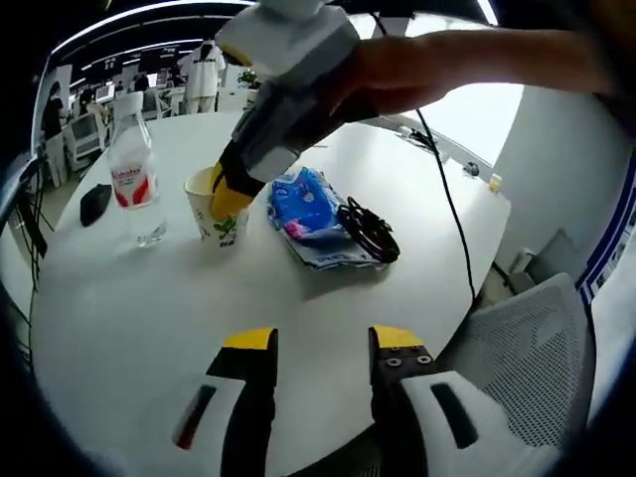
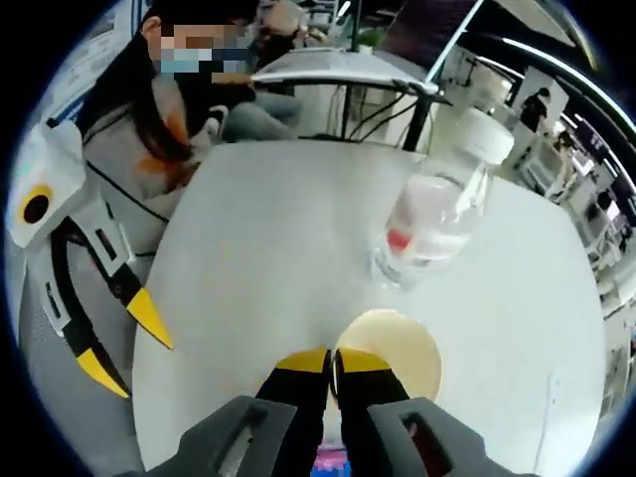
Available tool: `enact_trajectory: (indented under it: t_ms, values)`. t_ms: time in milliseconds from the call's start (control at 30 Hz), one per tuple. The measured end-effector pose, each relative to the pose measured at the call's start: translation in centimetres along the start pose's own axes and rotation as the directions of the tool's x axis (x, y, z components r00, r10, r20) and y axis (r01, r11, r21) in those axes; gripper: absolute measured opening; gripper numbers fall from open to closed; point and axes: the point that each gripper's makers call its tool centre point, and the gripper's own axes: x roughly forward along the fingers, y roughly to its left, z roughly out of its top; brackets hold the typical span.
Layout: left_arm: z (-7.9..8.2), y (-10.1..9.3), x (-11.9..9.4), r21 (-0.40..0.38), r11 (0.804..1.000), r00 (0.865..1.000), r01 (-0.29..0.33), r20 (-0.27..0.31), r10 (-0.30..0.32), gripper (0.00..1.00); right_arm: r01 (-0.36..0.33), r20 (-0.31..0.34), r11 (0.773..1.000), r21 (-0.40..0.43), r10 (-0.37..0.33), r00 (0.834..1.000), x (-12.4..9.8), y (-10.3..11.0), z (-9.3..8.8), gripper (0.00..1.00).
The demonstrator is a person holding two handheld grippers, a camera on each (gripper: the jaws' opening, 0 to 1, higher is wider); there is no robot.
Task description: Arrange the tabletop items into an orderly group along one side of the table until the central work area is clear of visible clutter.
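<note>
At the bottom of the left gripper view, the left gripper (image 1: pixel 323 343) hangs over bare white table (image 1: pixel 149 318) with its yellow-tipped jaws spread apart and nothing between them. Beyond it, near the middle of the table, the right gripper (image 1: pixel 231 191) comes down from above in a person's hand (image 1: pixel 397 72) and pinches the rim of a paper cup (image 1: pixel 221 224). Just beside the cup lies a blue packet (image 1: pixel 310 214), with a black coiled item (image 1: pixel 369 230) resting on the packet's edge. On the cup's other side stands a clear bottle (image 1: pixel 135 184) with a red label, upright, and past it a small black object (image 1: pixel 95 203) lies near the table's rim.

In the right gripper view, the jaws are clenched on the cup's rim, one tip inside and one outside. The bottle (image 2: pixel 437 214) stands close behind the cup (image 2: pixel 397 363). The left gripper (image 2: pixel 114 338) shows off to the left, open, and a seated person (image 2: pixel 199 99) is beyond the table's far edge.
</note>
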Motion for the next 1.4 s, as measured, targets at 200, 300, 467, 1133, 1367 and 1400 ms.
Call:
enact_trajectory:
  t_ms: [200,300,467,1133,1367,1400]
  values:
    - [-0.2,0.1,-0.1,-0.003,1.0,1.0,0.003,0.002,-0.003,0.35,0.022,0.001,1.0,0.009,-0.022,1.0,0.9,-1.0,0.8,0.0]
    - [-0.3,0.1,-0.2,0.001,1.0,1.0,0.004,-0.002,-0.004,0.35,0.032,0.005,0.999,0.013,-0.032,0.999,1.3,-1.5,1.1,0.0]
    - [-0.4,0.1,-0.3,-0.006,1.0,1.0,0.004,0.0,-0.004,0.35,0.05,0.004,0.999,0.013,-0.05,0.999,1.6,-2.3,1.5,0.0]
    - [-0.3,0.2,-0.3,-0.016,1.0,1.0,0.001,0.004,-0.001,0.35,0.088,-0.01,0.996,0.015,-0.088,0.996,1.2,-3.7,1.8,0.05]
    - [-0.2,0.2,-0.2,-0.015,1.0,1.0,0.002,0.003,-0.002,0.35,0.09,-0.006,0.996,0.01,-0.09,0.996,0.7,-3.4,1.8,0.09]
    - [-0.2,0.2,-0.2,-0.014,1.0,1.0,0.002,0.003,-0.002,0.35,0.089,-0.005,0.996,0.012,-0.089,0.996,0.6,-3.4,1.8,0.1]
